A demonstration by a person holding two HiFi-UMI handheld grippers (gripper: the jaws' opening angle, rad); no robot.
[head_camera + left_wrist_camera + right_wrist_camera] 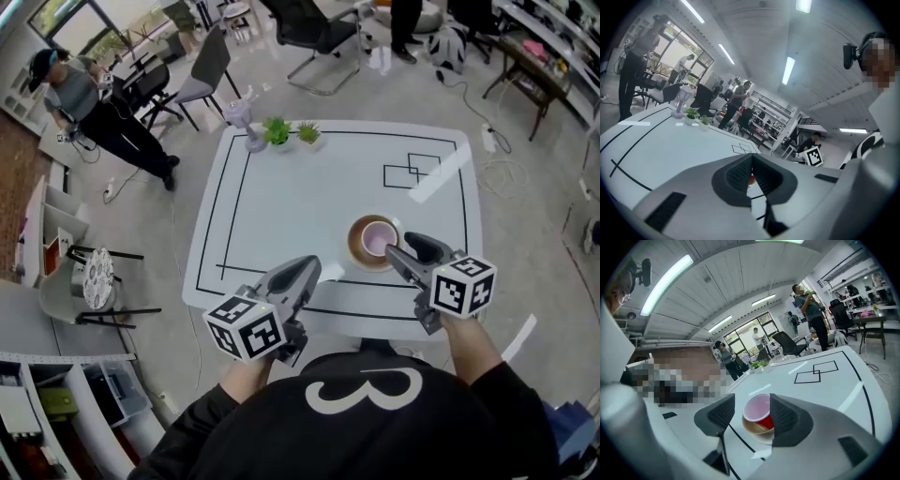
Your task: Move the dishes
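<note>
**Right claw spread at the cup and plate, left claw closed**

Head view: My white table with black line markings (309,206) fills the middle. A round brown plate (353,246) sits on the near right part of it, inside the black border line. A red plastic cup with a pale inside (378,238) stands upright on the plate. My right gripper (394,253) has its tips at the plate's near right rim. I can't tell from here whether they touch it. My left gripper (307,272) is over the table's near edge, left of the plate and apart from it. Two small green potted plants (277,131) stand at the far edge, just beside a pale lilac stand-shaped object (246,127). A person in dark trousers (94,103) stands on the floor at far left.

Left gripper view: The jaws are pressed together with nothing pinched between them. A sliver of red shows past the pads. The table top and the plants lie beyond.

Right gripper view: The jaws are spread. The cup on its plate shows in the gap between them. The right pad overlaps the cup's side in the picture, and I can't confirm contact. A black double-square outline (816,371) is drawn farther along the table.
</note>
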